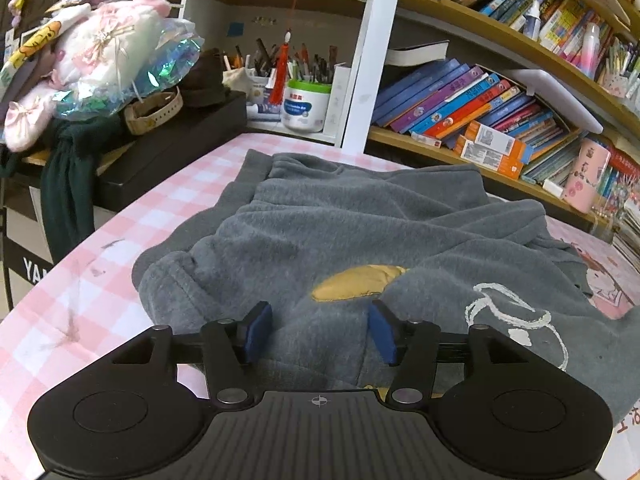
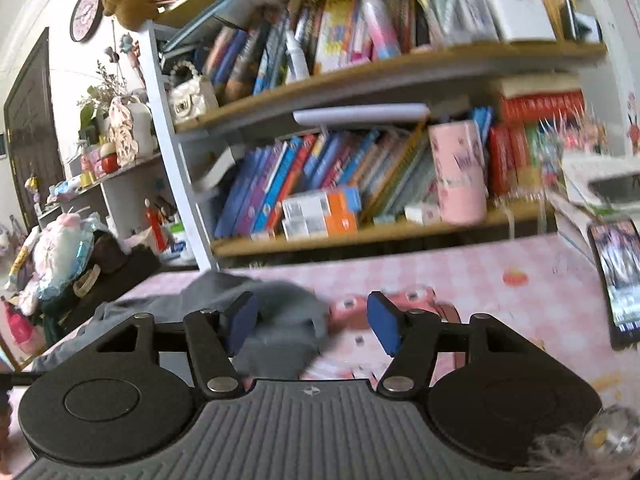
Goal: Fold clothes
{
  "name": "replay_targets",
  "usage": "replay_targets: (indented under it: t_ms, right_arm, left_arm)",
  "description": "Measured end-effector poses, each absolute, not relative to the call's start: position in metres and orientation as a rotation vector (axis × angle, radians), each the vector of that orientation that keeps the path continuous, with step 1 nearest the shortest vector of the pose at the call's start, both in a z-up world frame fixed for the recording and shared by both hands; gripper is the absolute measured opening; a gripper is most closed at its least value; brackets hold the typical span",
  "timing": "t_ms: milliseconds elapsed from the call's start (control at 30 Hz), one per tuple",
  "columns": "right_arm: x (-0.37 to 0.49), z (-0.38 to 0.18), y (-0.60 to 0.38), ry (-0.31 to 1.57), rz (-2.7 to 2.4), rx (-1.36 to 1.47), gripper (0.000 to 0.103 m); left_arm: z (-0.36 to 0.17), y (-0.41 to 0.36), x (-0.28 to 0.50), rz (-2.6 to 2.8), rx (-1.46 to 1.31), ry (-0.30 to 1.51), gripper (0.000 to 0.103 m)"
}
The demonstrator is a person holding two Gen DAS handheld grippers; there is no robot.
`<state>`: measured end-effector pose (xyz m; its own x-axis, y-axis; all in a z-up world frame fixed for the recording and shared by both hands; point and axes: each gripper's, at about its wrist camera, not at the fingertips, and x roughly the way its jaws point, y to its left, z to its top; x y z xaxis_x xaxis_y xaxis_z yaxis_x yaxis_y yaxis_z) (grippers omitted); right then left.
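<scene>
A grey fleece garment (image 1: 340, 232) with a yellow patch (image 1: 356, 282) and a white line drawing (image 1: 516, 320) lies rumpled on the pink checked tablecloth (image 1: 96, 280). My left gripper (image 1: 320, 332) hovers low over its near part. The blue pads (image 1: 258, 332) stand apart with cloth below them, not pinched. In the right wrist view, the same grey garment (image 2: 276, 308) lies to the lower left. My right gripper (image 2: 312, 326) is open above the garment's edge and the pink tablecloth (image 2: 500, 280), holding nothing.
Bookshelves (image 1: 480, 112) packed with books line the table's far edge. A black box (image 1: 168, 152) with soft toys and bags stands at the left. A pink cup (image 2: 460, 172) sits on the low shelf. A phone (image 2: 618, 280) leans at the right of the table.
</scene>
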<state>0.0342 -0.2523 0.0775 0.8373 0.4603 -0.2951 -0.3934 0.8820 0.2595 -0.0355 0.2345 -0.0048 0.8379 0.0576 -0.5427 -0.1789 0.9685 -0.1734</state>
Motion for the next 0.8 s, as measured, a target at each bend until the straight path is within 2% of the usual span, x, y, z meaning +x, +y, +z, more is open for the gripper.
replay_targets:
  t_ms: [100,233,367,400,433,467,533,600,800]
  right_arm:
    - [0.023,0.070,-0.271,0.425,0.447,0.132,0.068]
    - [0.011,0.043,-0.286,0.547,0.403,0.059,0.074]
    - [0.016,0.014,-0.289,0.652,0.365,0.091,0.073]
    - [0.017,0.008,-0.289,0.672,0.363,0.098,0.070]
    - [0.017,0.005,-0.284,0.675,0.376,0.082,0.051]
    - [0.016,0.001,-0.279,0.678,0.388,0.066,0.046]
    - [0.012,0.003,-0.273,0.666,0.442,0.063,0.009]
    - [0.005,0.010,-0.272,0.661,0.514,0.104,0.006]
    - [-0.036,0.063,-0.313,0.507,0.558,0.151,0.006]
  left_arm:
    - [-0.005,0.232,-0.035,0.130,-0.209,0.565,0.057]
    - [-0.006,0.232,-0.035,0.130,-0.206,0.562,0.058]
    - [-0.007,0.231,-0.035,0.137,-0.204,0.560,0.058]
    - [-0.007,0.230,-0.036,0.137,-0.202,0.562,0.058]
    - [-0.007,0.230,-0.036,0.137,-0.199,0.563,0.058]
    - [-0.006,0.230,-0.036,0.136,-0.197,0.565,0.058]
    - [-0.006,0.230,-0.036,0.134,-0.194,0.568,0.058]
    - [-0.006,0.231,-0.036,0.134,-0.193,0.571,0.058]
    - [-0.006,0.229,-0.038,0.132,-0.178,0.579,0.062]
